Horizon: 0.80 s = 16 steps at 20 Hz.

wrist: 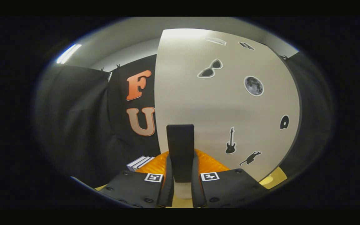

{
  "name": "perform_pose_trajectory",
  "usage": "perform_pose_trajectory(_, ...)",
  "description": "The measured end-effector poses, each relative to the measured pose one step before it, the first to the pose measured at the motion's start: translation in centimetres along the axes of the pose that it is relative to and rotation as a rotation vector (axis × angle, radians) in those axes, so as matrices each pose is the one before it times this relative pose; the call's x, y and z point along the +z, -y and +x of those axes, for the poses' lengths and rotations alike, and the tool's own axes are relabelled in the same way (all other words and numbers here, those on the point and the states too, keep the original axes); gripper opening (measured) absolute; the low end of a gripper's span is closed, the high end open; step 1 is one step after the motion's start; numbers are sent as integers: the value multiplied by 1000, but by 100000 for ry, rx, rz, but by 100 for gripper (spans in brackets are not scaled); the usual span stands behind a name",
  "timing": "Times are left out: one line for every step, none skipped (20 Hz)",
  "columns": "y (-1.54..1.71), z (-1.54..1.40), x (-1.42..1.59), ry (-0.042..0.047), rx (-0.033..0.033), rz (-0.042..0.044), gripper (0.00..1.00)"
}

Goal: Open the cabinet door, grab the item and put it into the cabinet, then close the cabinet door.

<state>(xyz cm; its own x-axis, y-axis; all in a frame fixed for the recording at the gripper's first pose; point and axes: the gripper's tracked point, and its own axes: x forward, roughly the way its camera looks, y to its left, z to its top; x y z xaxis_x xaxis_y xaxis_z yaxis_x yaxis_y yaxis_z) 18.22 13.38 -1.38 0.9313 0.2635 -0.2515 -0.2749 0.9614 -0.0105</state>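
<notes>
The pale cabinet door [230, 106] stands close in front of me, with small stickers scattered over it: sunglasses, a moon, a guitar, a cat. A flat black handle [180, 137] stands upright on the door near its left edge. My gripper [181, 157] is shut on this handle, one finger pressing on each side and the handle's top rising above the fingertips. The door's left edge is set against the dark booth wall. The item is hidden from me, and I cannot tell how far the door is swung.
A small stack of white books [140, 162] lies low on the left, just beyond the left finger. A yellow tabletop [275, 178] peeks out under the door on the right. Black cloth walls close in on both sides.
</notes>
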Motion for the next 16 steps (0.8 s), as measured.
perform_pose_trajectory(-9, -739, -78, -805, 2781, 62, 31)
perform_pose_trajectory(8, -1443, -136, -945, 3067, 617, 31)
perform_pose_trajectory(65, -1788, -16, -784, 3082, 956, 31)
perform_pose_trajectory(69, -1491, -123, -772, 2890, 1009, 31)
perform_pose_trajectory(105, -1308, -25, -763, 2647, 380, 31)
perform_pose_trajectory(211, -1180, -6, -569, 2037, -291, 31)
perform_pose_trajectory(249, -1338, -234, -484, 1807, -662, 31)
perform_pose_trajectory(258, -1364, -212, -420, 1769, -489, 31)
perform_pose_trajectory(115, -1598, -160, -395, 1595, -449, 31)
perform_pose_trajectory(379, -1359, -97, -307, 1727, 83, 30)
perform_pose_trajectory(45, -356, 129, -90, 1863, 122, 30)
perform_pose_trajectory(271, -422, -38, -99, 1955, 182, 30)
perform_pose_trajectory(348, -571, 33, -98, 1927, 181, 30)
perform_pose_trajectory(309, -633, -29, 151, 1816, -164, 30)
perform_pose_trajectory(280, -963, -4, 100, 1791, -256, 30)
perform_pose_trajectory(219, -436, 155, -44, 2002, -381, 30)
